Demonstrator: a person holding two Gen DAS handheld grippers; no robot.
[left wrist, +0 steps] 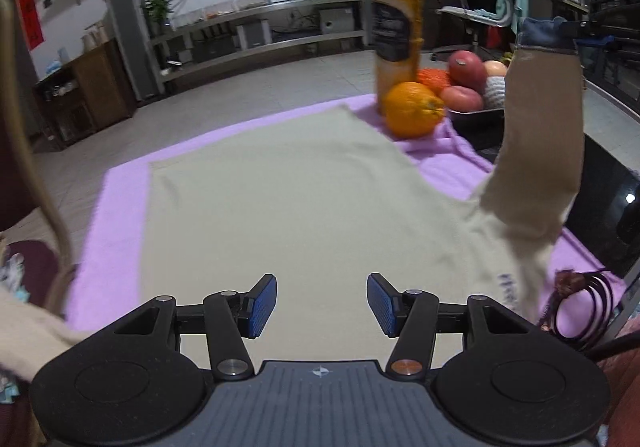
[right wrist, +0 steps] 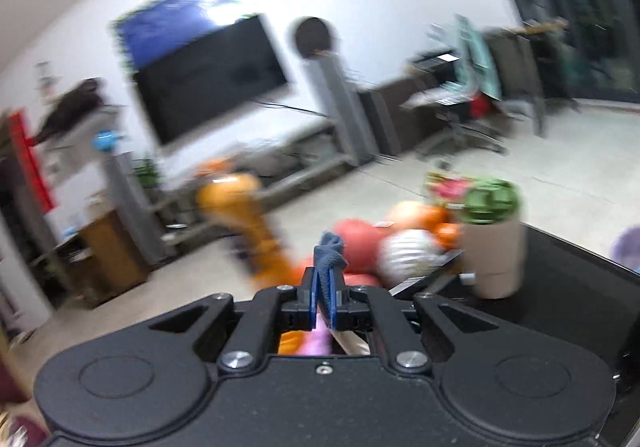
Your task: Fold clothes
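Left wrist view looks down over the garment; right looks level; both share the bottle.

Left tool angled downward, its blue pads apart with nothing between them. Right tool pointing nearly level, pads clamped on blue fabric.

Beige shirt, body spread flat just ahead of and below my left gripper, on a lilac blanket. Its right sleeve is raised clear, hanging up and right of that gripper. The sleeve's blue cuff is pinched in my right gripper, bunched above the pads.
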